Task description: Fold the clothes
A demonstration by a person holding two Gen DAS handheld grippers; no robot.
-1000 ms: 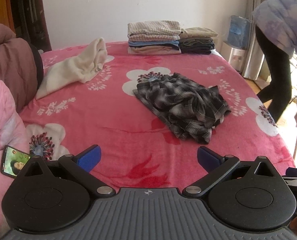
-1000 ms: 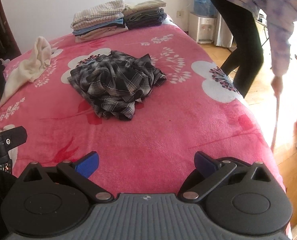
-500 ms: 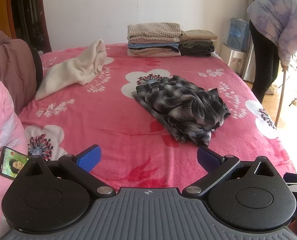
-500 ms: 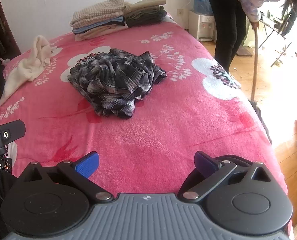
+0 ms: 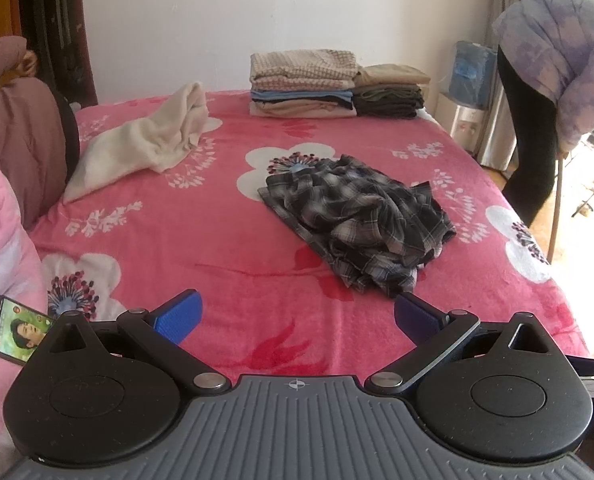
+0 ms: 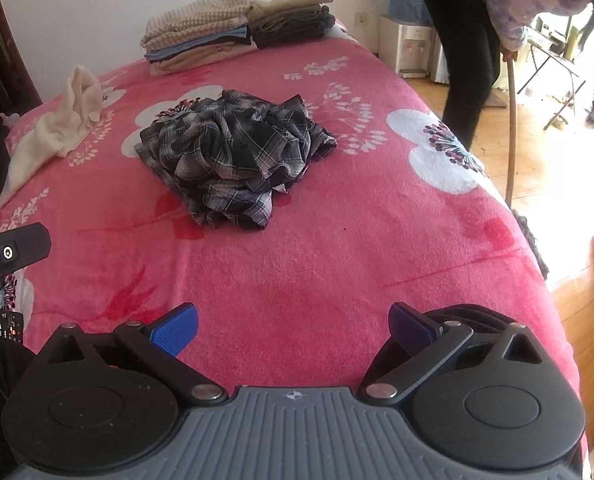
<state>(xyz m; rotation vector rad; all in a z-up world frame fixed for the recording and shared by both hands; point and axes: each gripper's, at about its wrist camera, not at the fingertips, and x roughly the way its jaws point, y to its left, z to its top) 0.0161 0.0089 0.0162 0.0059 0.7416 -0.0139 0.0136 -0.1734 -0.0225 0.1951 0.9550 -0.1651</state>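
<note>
Pink floral bedding (image 5: 225,240) fills the left wrist view, backed by a plain white wall. Ahead of the left gripper (image 5: 297,318), whose blue-padded fingers stand wide apart over bare blanket with nothing between them, lies a crumpled dark plaid shirt (image 5: 357,224), bunched into folds so its sleeves and collar cannot be made out. Farther ahead and to the left sprawls a cream garment (image 5: 145,144), also unfolded. Beyond both, by the wall, sit two stacks of folded clothes (image 5: 337,84) touching side by side. Just left of the gripper a phone (image 5: 19,334) with a lit screen is partly hidden by the gripper body. On the right a person (image 5: 553,80) in a pale purple jacket bends over beside the bed, cut off by the frame edge.

From the right wrist view, the right gripper (image 6: 293,330) is likewise spread open and empty above the pink blanket (image 6: 337,248). The plaid shirt (image 6: 233,160) lies ahead and slightly left, heaped and wrinkled, well apart from the fingers. The cream garment (image 6: 57,128) is far left, the folded stacks (image 6: 237,28) beyond. The bending person (image 6: 497,20) holds a wooden stick (image 6: 511,128) on the far right; bright window glare washes out the floor there.
</note>
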